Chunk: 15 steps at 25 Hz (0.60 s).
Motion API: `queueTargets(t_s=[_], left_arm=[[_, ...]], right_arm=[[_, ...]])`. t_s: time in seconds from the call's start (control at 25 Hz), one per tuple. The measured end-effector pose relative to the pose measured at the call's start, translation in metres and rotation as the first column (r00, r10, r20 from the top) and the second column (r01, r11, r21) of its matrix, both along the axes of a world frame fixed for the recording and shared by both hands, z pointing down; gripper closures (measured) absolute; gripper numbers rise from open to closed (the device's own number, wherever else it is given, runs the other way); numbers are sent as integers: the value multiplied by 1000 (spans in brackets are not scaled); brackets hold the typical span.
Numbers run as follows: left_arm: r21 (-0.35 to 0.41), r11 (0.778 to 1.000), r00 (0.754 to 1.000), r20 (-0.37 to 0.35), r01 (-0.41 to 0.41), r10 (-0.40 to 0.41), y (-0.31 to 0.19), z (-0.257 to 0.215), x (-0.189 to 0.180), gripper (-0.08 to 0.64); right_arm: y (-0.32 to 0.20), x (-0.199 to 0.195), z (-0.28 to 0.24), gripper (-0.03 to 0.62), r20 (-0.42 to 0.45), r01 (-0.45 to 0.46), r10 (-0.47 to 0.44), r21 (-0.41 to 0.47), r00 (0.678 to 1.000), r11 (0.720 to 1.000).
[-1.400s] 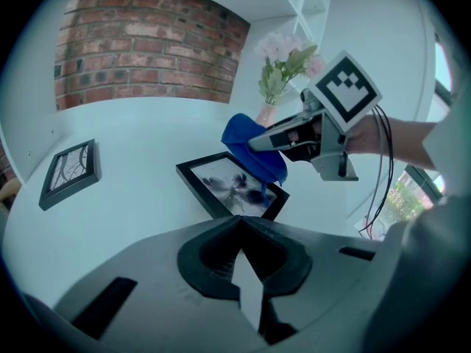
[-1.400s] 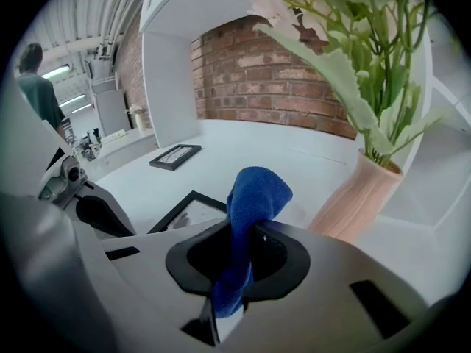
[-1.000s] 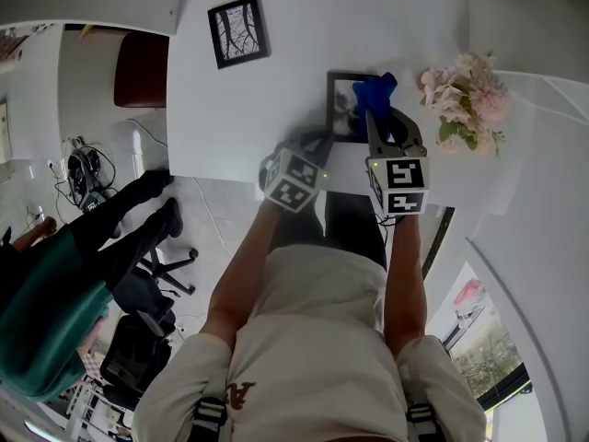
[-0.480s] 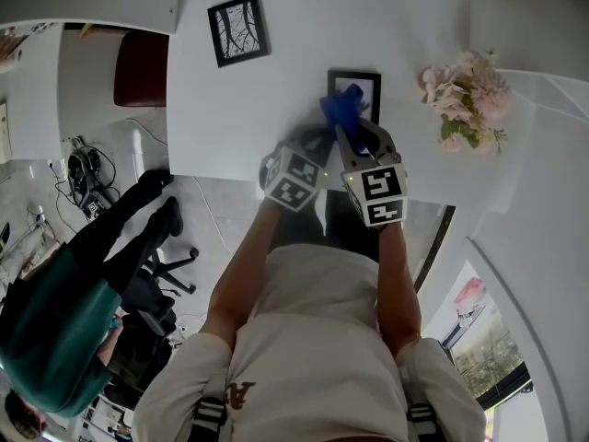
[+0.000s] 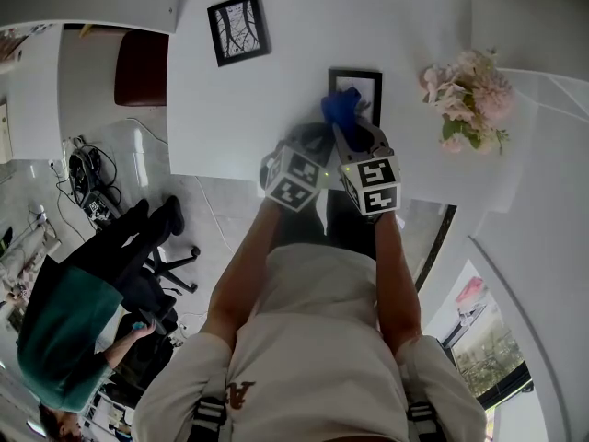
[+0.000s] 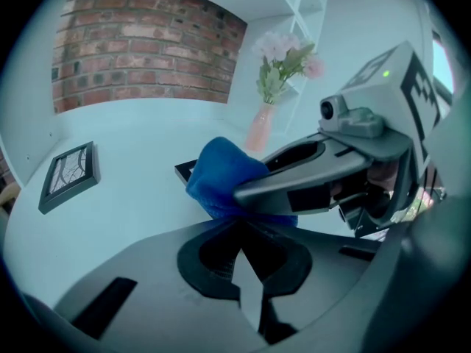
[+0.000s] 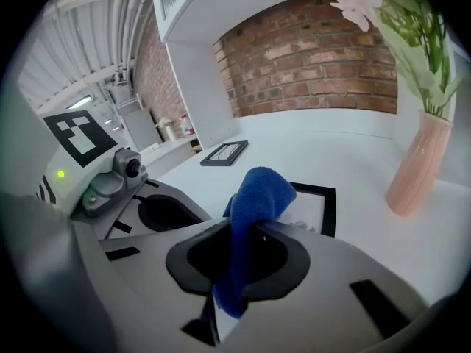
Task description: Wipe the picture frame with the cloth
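A black picture frame [image 5: 357, 83] lies flat on the white table [image 5: 276, 90], near its front edge. A blue cloth [image 5: 341, 108] rests on the frame's lower left part, bunched up and sticking out of my right gripper [image 5: 352, 129], which is shut on it. In the right gripper view the cloth [image 7: 257, 193] runs down between the jaws, with the frame [image 7: 327, 201] just behind it. My left gripper [image 5: 311, 144] is close beside the right one at the table edge, shut with nothing in it. From the left gripper view, the cloth [image 6: 221, 179] covers the frame corner [image 6: 185, 170].
A second black frame [image 5: 238, 29] lies at the table's far left. A pink vase of flowers [image 5: 465, 95] stands to the right of the wiped frame. Brick wall behind the table. A person in green stands on the floor [image 5: 64, 339] at the left, by an office chair.
My right gripper carried the cloth leftward across the frame, from its right side to its lower left, then nearly stopped. The left gripper stayed put. The person on the floor moved.
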<state>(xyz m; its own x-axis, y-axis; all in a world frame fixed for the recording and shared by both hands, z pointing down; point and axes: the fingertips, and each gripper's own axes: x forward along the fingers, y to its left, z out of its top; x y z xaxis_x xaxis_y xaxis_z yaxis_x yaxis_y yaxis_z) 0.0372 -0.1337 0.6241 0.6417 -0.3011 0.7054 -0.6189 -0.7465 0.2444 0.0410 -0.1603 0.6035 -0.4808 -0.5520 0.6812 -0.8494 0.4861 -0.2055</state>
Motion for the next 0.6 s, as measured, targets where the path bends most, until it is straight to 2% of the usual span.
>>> queueTargets(t_s=[0.6], left_arm=[[-18,1000,1000,-5,20,-20,1,0,-1,560]], right_arm=[[-5,55,4,555,-103,-72,74,15,992,997]])
